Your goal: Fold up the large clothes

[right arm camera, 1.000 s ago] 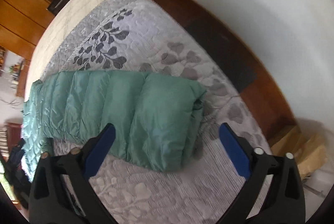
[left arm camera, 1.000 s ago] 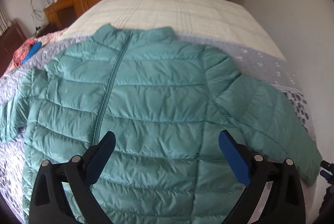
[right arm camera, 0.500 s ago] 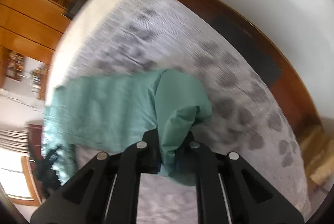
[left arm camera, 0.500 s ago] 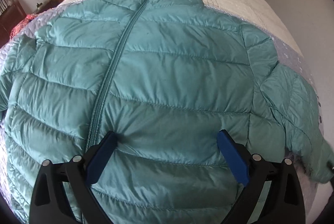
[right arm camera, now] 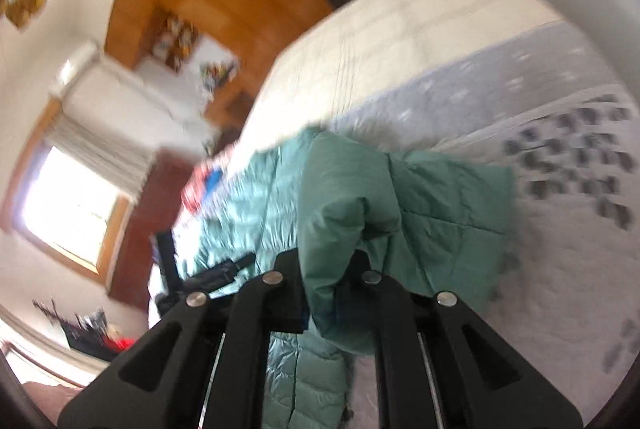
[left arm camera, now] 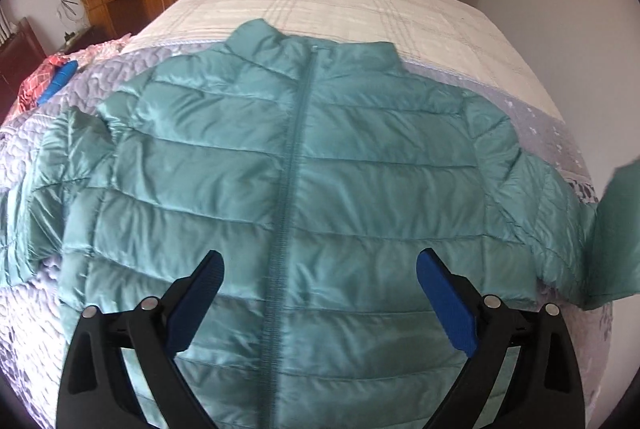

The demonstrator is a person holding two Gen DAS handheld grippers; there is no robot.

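Green quilted jacket (left arm camera: 296,165) lies zipped, front up, on the bed (left arm camera: 344,5). My right claw (right arm camera: 328,293) is pinched on the cuff of the sleeve (right arm camera: 404,213), which hangs raised off the bedspread, and only a small bite of slick fabric sits between the pads. My worry is that the shell slides out as I carry the sleeve across the chest, dropping it short and crooked. Pulling too hard could also drag the whole jacket sideways, since nothing pins it: my left claw (left arm camera: 316,293) hovers spread above the lower front, touching nothing. Puffy filling may spring the fold back open.
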